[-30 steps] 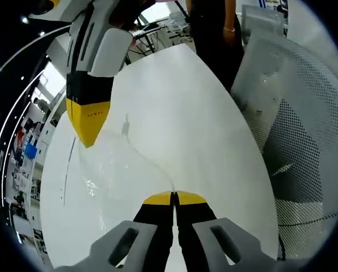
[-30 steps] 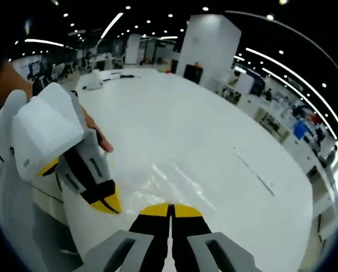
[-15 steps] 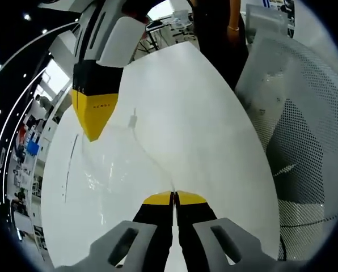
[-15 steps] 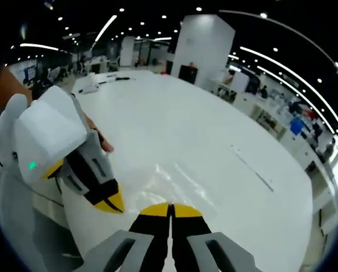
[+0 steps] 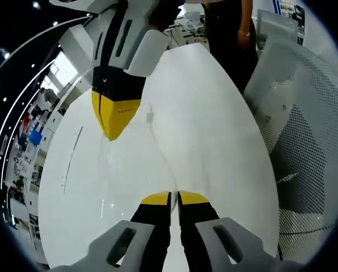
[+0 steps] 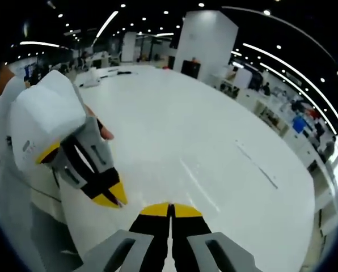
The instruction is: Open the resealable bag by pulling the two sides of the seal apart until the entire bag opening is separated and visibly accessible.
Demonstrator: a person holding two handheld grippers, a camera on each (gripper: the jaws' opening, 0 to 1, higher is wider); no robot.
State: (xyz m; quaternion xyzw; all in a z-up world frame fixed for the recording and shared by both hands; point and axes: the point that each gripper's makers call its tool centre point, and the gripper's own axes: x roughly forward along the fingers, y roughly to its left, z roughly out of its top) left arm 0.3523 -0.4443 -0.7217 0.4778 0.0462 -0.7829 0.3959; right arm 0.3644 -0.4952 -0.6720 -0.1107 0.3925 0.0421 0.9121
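Bare white table (image 6: 214, 141) ahead; mesh chair (image 5: 305, 147) flanks it.

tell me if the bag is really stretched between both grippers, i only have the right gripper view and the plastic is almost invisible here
Observer: Yes. In the left gripper view the clear bag spans from the right gripper down to the left gripper, whose jaws are shut.
Operator: is the seal apart yet
Observer: Cannot tell. One curved edge of it runs up from the left gripper, but the film is too clear to show a gap.
Operator: anything close on that side
Observer: A mesh chair stands beside the white table.
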